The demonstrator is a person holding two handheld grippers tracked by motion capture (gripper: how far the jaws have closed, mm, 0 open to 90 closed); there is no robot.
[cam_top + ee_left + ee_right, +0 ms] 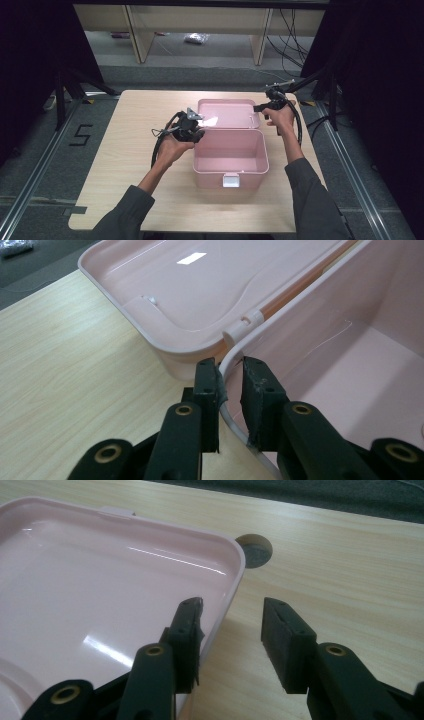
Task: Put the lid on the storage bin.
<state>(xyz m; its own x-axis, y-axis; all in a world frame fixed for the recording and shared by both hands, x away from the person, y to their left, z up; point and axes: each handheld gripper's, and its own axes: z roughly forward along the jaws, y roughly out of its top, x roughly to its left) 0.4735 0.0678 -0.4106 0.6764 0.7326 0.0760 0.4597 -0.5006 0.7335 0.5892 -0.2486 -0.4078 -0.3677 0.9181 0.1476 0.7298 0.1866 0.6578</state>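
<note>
Pink box [230, 150], lid [227, 113] open flat: my left gripper [231, 385] clamps rear corner rim; my right gripper [232, 630] half-open, straddling lid edge, not gripping.

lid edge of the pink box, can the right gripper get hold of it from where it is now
Probably yes. The right gripper has open jaws straddling the rim of the lid, which lies flat and open behind the box. Nothing blocks it; the left gripper is away at the box's rear left corner.

Overhead light brightens the counter [125, 165], dark at the sides; white glare on the pink lid [100, 580]; gripper views soft.
</note>
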